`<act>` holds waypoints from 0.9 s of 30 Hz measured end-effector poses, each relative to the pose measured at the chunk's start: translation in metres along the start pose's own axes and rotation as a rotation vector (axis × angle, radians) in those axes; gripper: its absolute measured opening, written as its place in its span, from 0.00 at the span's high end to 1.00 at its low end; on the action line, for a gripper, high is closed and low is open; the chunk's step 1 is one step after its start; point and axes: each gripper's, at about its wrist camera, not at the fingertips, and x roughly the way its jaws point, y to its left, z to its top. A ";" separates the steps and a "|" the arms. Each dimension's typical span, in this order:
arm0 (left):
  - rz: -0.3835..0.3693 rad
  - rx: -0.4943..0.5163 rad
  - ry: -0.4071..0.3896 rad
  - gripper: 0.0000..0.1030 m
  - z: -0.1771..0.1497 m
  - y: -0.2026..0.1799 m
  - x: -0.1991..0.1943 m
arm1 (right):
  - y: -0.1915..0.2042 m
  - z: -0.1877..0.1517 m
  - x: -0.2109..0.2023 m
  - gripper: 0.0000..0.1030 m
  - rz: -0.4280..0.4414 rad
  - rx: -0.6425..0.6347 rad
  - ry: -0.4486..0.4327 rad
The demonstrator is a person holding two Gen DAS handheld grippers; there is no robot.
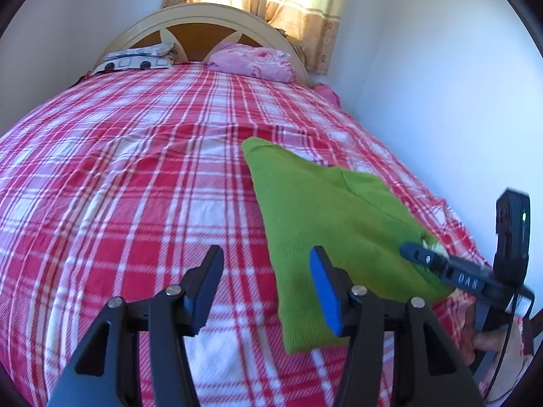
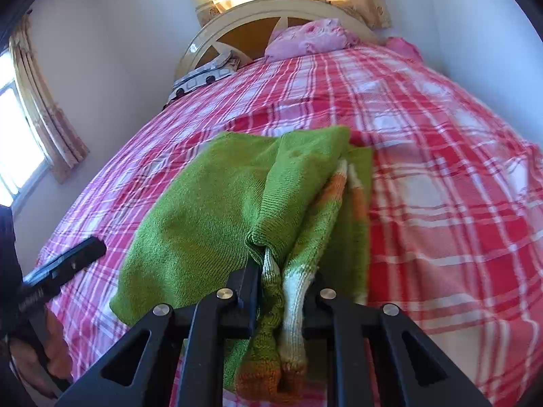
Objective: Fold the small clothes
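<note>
- Fold is partway, by my read: green knit garment is lying on the plaid bed, one side already doubled over the body, striped white/orange cuff end bunched at the near edge.
- Right gripper fingers are clamping that bunched cuff/hem fabric; knit is filling the gap between the pads, so it is gripping, not empty.
- Left gripper fingers are standing apart with nothing between them, hovering over bare plaid just beside the garment's left edge. Blue pad on the inner finger is overlapping the green edge in view; contact I cannot tell.
- Still left, I judge: laying the held flap flat, squaring the edges, likely one more fold across. Top fold line is looking skewed, not parallel to the hem.
- Room: plenty of open bedspread beyond and to the left of the garment, up toward the pink pillow and headboard.
- Tight side: wall is running close along the bed's right edge, near the right gripper.
- Near bed edge is sitting just under both grippers; garment's near corner is close to it, so slip-off risk if pulled toward the person.
</note>
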 end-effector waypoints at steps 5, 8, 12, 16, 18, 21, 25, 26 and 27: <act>0.011 0.031 0.013 0.46 0.011 -0.017 0.022 | -0.018 -0.010 0.009 0.84 -0.016 0.028 0.041; 0.052 0.047 0.060 0.46 0.006 -0.027 0.042 | -0.020 -0.016 0.011 0.84 -0.009 0.035 0.038; 0.104 0.035 0.067 0.28 -0.007 -0.021 0.055 | -0.025 -0.018 0.010 0.83 0.000 0.048 0.053; 0.081 0.016 0.075 0.18 -0.003 -0.008 0.048 | -0.038 -0.015 -0.004 0.74 0.067 0.147 0.052; 0.059 -0.011 0.080 0.19 0.002 -0.003 0.043 | -0.042 -0.011 -0.018 0.65 0.058 0.197 0.000; 0.071 -0.002 0.031 0.19 0.014 -0.007 0.034 | -0.030 0.003 -0.038 0.64 -0.041 0.140 -0.116; 0.071 0.028 0.031 0.19 0.035 -0.023 0.045 | 0.002 0.031 -0.028 0.52 -0.115 -0.022 -0.143; 0.067 0.025 0.045 0.18 0.039 -0.026 0.053 | 0.006 0.037 -0.021 0.48 -0.126 -0.040 -0.129; 0.065 0.017 0.075 0.18 0.042 -0.029 0.066 | 0.009 0.041 -0.011 0.43 -0.149 -0.050 -0.115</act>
